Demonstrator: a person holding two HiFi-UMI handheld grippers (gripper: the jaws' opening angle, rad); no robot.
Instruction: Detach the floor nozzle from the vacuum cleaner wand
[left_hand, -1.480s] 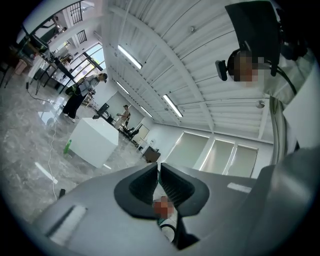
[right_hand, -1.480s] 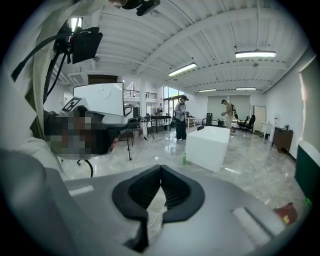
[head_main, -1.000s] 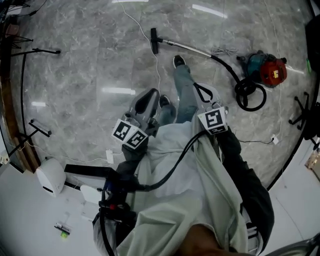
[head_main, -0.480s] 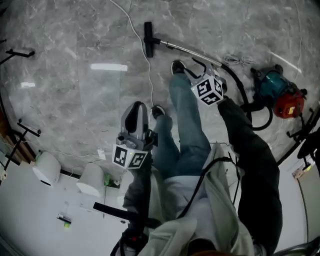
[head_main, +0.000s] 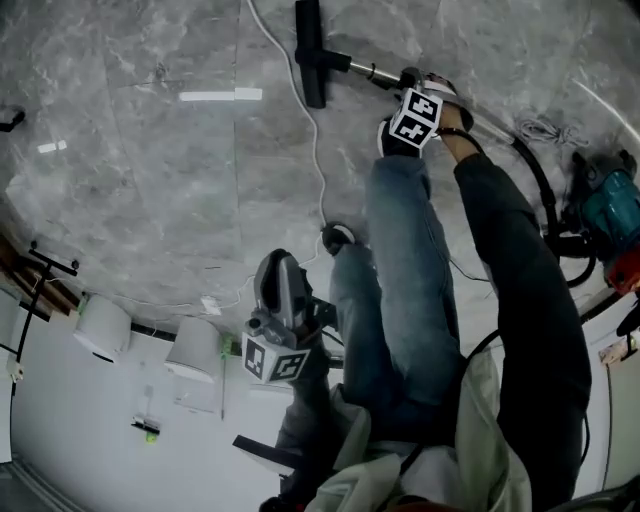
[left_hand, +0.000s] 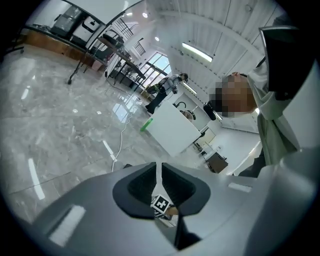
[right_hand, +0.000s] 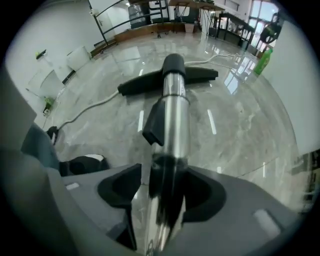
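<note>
The black floor nozzle (head_main: 310, 50) lies on the marble floor at the top of the head view, joined to the shiny metal wand (head_main: 362, 69) that runs off to the right. My right gripper (head_main: 408, 80) points down at the wand just behind the nozzle. In the right gripper view its jaws are opening wide, with the wand (right_hand: 172, 115) and its dark collar between them and the nozzle (right_hand: 170, 80) beyond. My left gripper (head_main: 283, 268) hangs lower left beside the person's knee, far from the wand. Its jaws (left_hand: 159, 170) show only a thin slit and hold nothing.
A teal and red vacuum body (head_main: 610, 215) with its black hose (head_main: 540, 190) sits at the right. A white cable (head_main: 318, 150) trails across the floor. The person's jeans leg (head_main: 400, 250) and shoe (head_main: 338, 238) lie between the grippers. White bins (head_main: 105, 325) stand lower left.
Both grippers have come down toward the floor. The right one travelled from chest height to the wand and opened its jaws around it. The nozzle looks closer in the head view.
</note>
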